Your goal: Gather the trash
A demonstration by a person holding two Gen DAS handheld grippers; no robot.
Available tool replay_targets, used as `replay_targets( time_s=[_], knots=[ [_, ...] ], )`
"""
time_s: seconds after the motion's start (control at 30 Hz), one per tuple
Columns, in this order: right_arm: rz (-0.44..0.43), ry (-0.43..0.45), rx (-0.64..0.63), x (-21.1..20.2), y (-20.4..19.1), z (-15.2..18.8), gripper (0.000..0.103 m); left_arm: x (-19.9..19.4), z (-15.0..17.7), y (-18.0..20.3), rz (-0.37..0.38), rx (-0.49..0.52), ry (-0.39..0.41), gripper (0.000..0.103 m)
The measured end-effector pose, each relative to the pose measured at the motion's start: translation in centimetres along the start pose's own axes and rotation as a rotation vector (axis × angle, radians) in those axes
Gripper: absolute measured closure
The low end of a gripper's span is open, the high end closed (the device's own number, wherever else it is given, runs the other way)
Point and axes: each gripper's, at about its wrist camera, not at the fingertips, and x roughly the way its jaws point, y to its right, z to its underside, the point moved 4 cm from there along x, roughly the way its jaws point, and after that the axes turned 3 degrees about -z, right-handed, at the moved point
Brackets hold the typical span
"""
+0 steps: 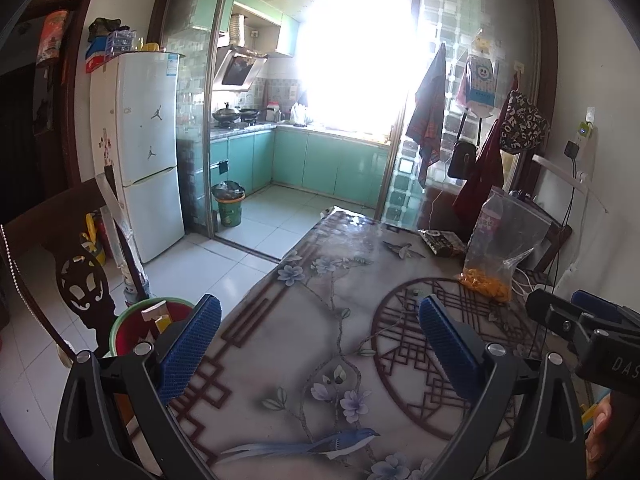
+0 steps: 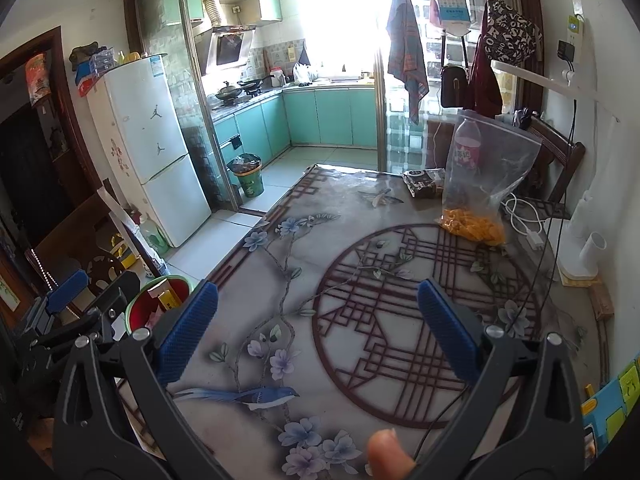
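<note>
The table, under a flowered cloth, fills both views. Beside its left edge stands the bin, red inside with a green rim, already holding a carton and scraps. At the far right of the table a clear bag with orange pieces stands against a bottle; just left of them lies a dark wrapper. The left gripper hovers over the table's near left edge, jaws apart and empty. The right gripper hovers over the near middle, jaws likewise apart and empty; a fingertip shows below it.

My judgement: nothing is in hand, so this is the step of choosing the next piece. The wrapper looks likeliest; the right gripper would need to reach far across, pinch it flat, then carry it back to the bin.
</note>
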Motion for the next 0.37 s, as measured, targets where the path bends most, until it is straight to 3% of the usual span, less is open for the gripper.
replay_targets(
  time_s=[0.17, 0.37],
  knots=[
    [0.001, -0.025, 0.026, 1.9, 1.5, 0.5, 0.005, 1.8, 0.6, 0.7, -0.002, 0.017, -0.035, 0.008],
    [0.061, -0.099, 0.129, 11.2, 7.1, 6.0, 0.004, 6.4, 3.2, 1.3, -0.007, 0.049, -0.152, 0.008]
  ],
)
